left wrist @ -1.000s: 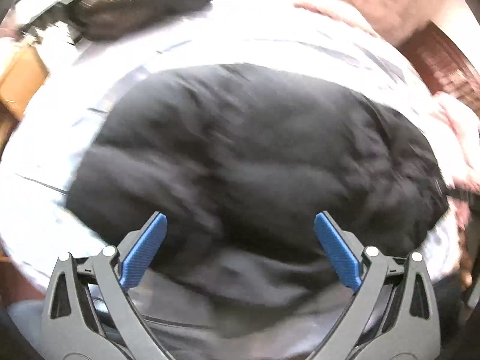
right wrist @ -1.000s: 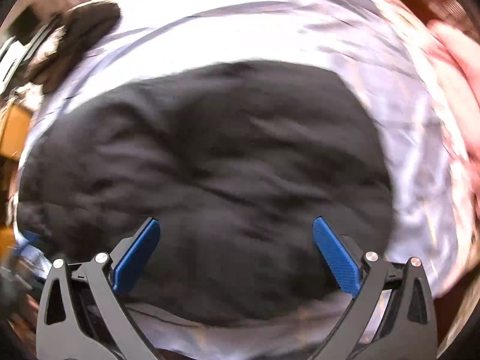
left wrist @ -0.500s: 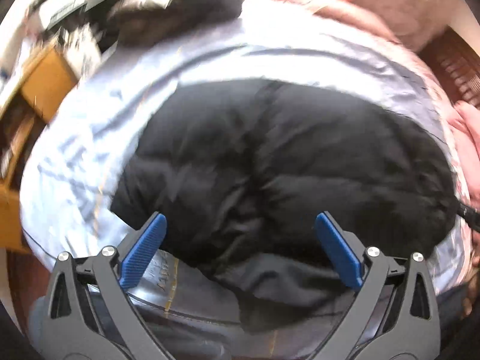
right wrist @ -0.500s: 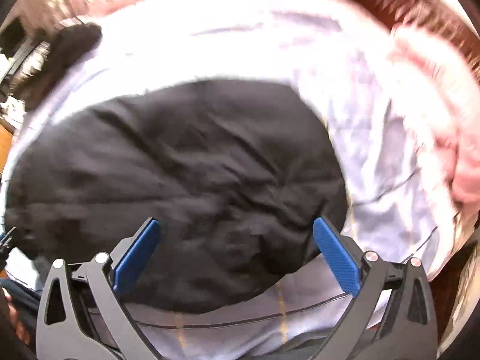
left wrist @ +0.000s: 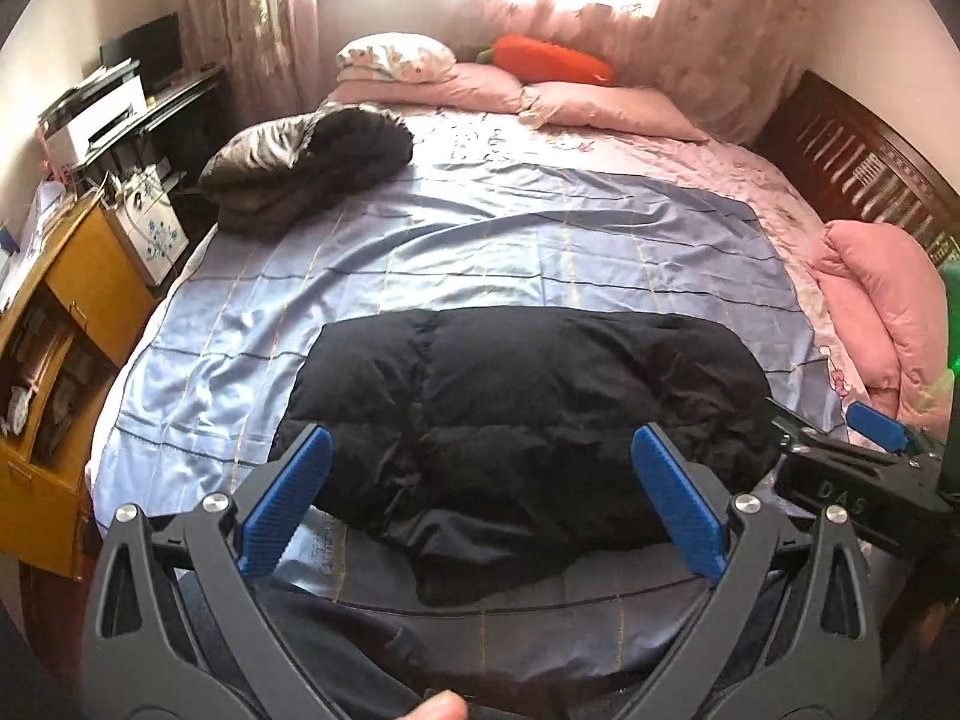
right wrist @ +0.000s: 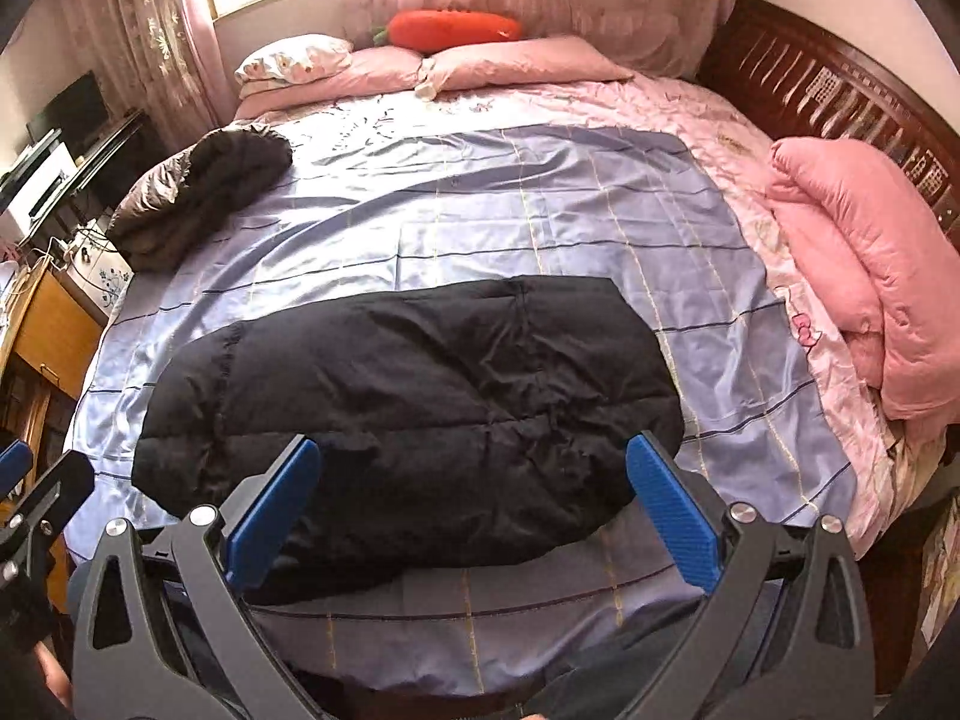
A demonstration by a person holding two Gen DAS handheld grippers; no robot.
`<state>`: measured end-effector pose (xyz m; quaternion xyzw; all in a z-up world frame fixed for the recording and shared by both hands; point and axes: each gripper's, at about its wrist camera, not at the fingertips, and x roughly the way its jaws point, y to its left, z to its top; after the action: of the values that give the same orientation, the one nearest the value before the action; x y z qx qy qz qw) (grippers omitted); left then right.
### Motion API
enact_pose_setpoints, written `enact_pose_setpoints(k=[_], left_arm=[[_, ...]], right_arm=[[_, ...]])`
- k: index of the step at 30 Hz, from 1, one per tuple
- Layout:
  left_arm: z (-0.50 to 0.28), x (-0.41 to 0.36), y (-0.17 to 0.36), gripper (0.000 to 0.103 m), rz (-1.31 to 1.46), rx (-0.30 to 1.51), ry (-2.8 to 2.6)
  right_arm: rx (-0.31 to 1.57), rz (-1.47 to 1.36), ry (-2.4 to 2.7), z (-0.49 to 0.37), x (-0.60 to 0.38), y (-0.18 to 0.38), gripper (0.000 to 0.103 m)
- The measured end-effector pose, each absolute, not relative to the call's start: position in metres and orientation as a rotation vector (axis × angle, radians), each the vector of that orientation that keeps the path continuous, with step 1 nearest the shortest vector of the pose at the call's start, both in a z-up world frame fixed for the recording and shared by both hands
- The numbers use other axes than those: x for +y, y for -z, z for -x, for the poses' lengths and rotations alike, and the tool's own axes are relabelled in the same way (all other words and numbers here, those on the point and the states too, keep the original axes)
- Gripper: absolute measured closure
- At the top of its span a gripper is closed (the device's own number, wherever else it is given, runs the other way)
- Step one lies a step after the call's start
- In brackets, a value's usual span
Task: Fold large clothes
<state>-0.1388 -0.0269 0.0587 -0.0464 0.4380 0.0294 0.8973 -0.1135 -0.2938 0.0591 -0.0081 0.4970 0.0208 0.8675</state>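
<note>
Left wrist view, nearest first: the left gripper (left wrist: 480, 507) hangs with its blue pads spread wide and nothing between them, above the near edge of the bed (left wrist: 540, 228). Likewise the right gripper (right wrist: 471, 510) is spread and empty in its own view. Just beyond both lies the black padded jacket (left wrist: 528, 420), folded into a thick oblong bundle on the blue checked sheet (left wrist: 456, 252), close to the bed's near edge. Farther back on the left, a second dark garment (left wrist: 306, 165) sits bunched near the bed's side. A pink quilt (right wrist: 864, 276) is heaped at the right edge. At the far end rest pink pillows (left wrist: 600, 105) and an orange carrot-shaped cushion (left wrist: 552, 60).
</note>
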Motion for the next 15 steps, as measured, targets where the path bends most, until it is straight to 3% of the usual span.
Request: enact_pose_setpoints(k=[15], left_arm=[[0.153,-0.046,-0.077,0.002,0.088,0.887,-0.008]], right_arm=[[1.006,-0.016,-0.035,0.134,-0.298,-0.081,0.001]])
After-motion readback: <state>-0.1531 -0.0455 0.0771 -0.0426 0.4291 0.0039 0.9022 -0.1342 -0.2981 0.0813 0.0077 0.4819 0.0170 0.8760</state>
